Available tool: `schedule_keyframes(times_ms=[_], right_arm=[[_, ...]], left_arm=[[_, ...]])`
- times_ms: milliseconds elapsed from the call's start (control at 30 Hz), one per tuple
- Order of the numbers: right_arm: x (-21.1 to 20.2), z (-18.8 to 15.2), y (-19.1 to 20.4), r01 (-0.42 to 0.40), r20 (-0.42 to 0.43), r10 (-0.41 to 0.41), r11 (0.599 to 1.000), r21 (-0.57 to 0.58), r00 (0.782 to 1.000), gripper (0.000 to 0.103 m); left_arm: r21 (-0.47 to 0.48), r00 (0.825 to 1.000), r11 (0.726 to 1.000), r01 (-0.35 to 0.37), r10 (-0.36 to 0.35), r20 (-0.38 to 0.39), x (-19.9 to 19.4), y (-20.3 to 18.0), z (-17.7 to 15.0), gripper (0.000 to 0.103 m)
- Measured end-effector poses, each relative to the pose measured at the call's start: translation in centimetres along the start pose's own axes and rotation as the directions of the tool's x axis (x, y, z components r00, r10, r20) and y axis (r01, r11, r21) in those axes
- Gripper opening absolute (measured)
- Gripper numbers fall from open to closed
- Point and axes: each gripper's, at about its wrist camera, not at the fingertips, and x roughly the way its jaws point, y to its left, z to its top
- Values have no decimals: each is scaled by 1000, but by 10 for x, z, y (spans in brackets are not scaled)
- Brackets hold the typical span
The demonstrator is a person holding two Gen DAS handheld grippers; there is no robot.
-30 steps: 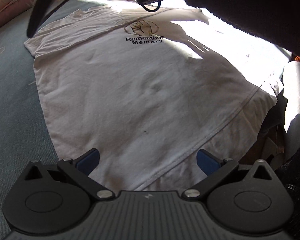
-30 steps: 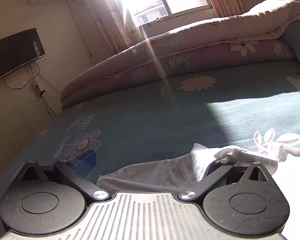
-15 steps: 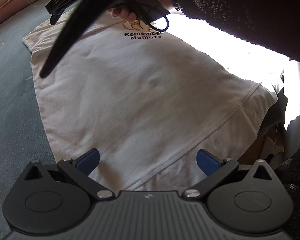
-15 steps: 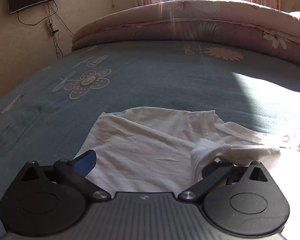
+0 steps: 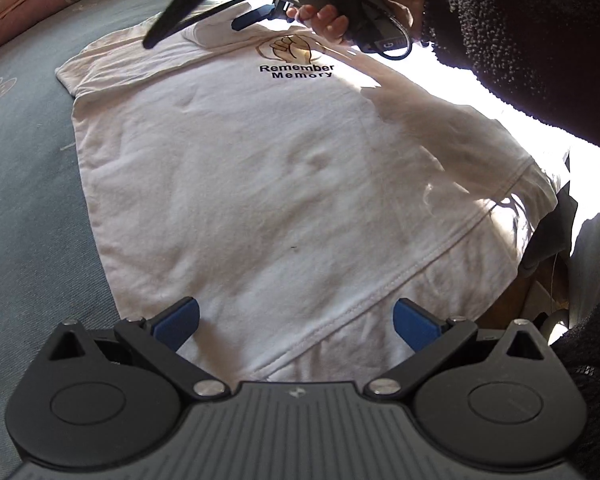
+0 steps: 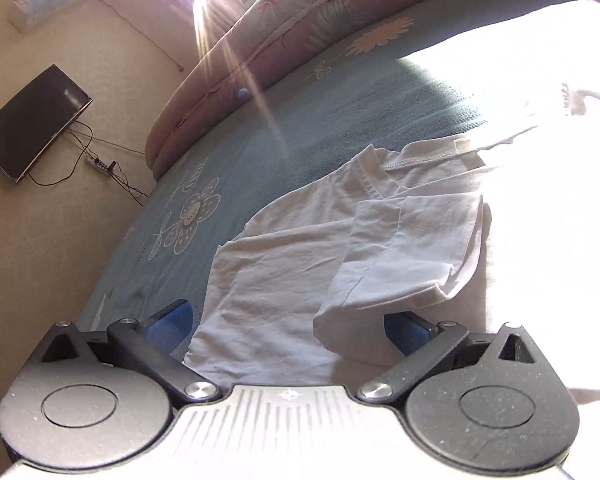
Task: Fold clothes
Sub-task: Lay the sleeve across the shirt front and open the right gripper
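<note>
The left gripper (image 5: 296, 322) hangs wide open over the bottom hem of the white T-shirt (image 5: 284, 184). The shirt lies flat on the blue bed sheet (image 5: 28, 208). Farther up, the right gripper (image 6: 286, 326) is wide open too, over 1 folded-in sleeve (image 6: 408, 252). A hand (image 5: 340, 0) holds it. A pink quilt (image 6: 292, 28) lies at the far end.

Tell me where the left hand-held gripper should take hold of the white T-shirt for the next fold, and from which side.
Probably the bottom hem corner of the white T-shirt, directly below the open left hand-held gripper. The shirt lies flat on the bed, so come in low from the hem side, sliding one finger under the stitched double edge, which gives a firm lip to pinch.
</note>
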Motion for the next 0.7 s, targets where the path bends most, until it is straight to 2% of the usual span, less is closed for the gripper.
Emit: schedule_keyframes(times_ms=[133, 233, 367, 500, 700], right_arm=[[-14, 12, -31, 13, 87, -27, 987, 161, 996, 103], [-11, 18, -46, -25, 117, -6, 963, 269, 993, 103], [5, 23, -41, -97, 127, 56, 936, 338, 990, 103], [30, 27, -10, -184, 94, 163, 931, 315, 982, 103], [66, 33, 44, -264, -34, 277, 941, 214, 960, 103]], left_arm=[[-4, 1000, 1000, 10, -10, 6, 1, 3, -1, 102], [-11, 1000, 1000, 16, -16, 10, 0, 4, -2, 102], [-18, 1000, 1000, 17, -17, 11, -2, 4, -3, 102], [-21, 1000, 1000, 13, -12, 10, -2, 4, -3, 102], [-29, 1000, 1000, 8, -8, 9, -3, 6, -5, 102]])
